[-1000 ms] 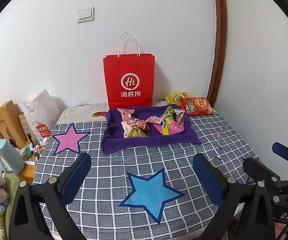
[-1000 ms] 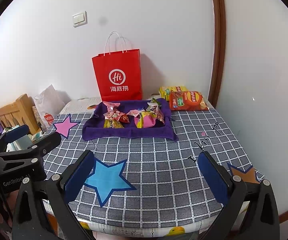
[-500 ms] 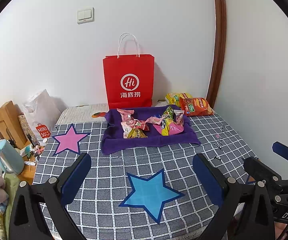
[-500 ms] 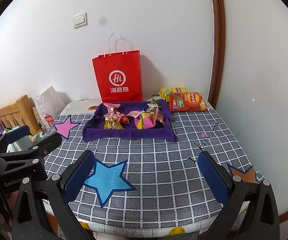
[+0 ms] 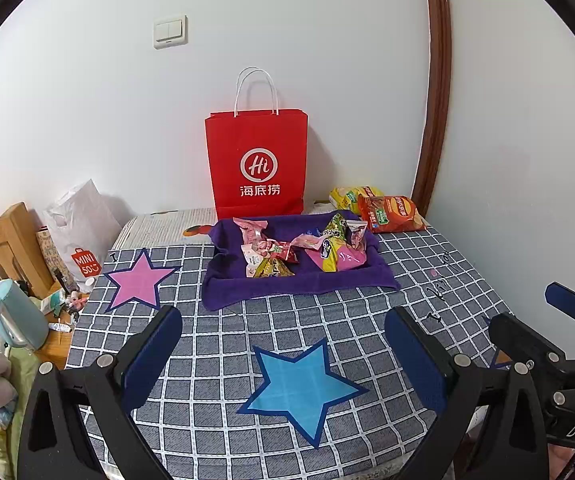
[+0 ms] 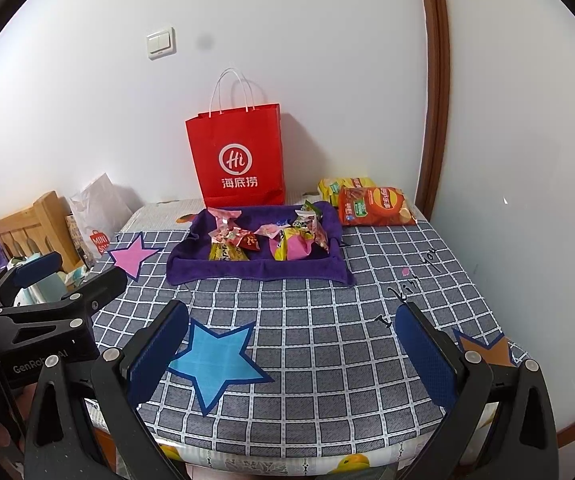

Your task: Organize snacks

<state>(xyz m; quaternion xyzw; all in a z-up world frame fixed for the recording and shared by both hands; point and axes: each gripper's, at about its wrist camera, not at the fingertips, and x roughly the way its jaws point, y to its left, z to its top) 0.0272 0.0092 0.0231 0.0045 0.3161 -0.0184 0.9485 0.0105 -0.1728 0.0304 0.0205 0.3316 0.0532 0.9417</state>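
from the left wrist view, the left claw hangs wide apart over the near edge of the checked surface, with nothing between its blue pads. a blue star lies flat just beyond the pads, and a pink star sits farther off to the left. toward the back, a purple cloth tray holds a loose heap of small snack packets. behind it a red paper bag stands upright against the wall, and to its right an orange chip bag lies flat, touching a yellow bag behind it. the right claw shows at the right edge, its tips spread and holding nothing. from the right wrist view, the right claw is likewise spread wide and empty above the front of the surface, the blue star just beside its left pad and a brown star partly hidden behind its right one. the tray with its snack packets sits well ahead, the red bag behind it, the orange chip bag to its right. the left claw pokes in from the left, open and empty, near the pink star.
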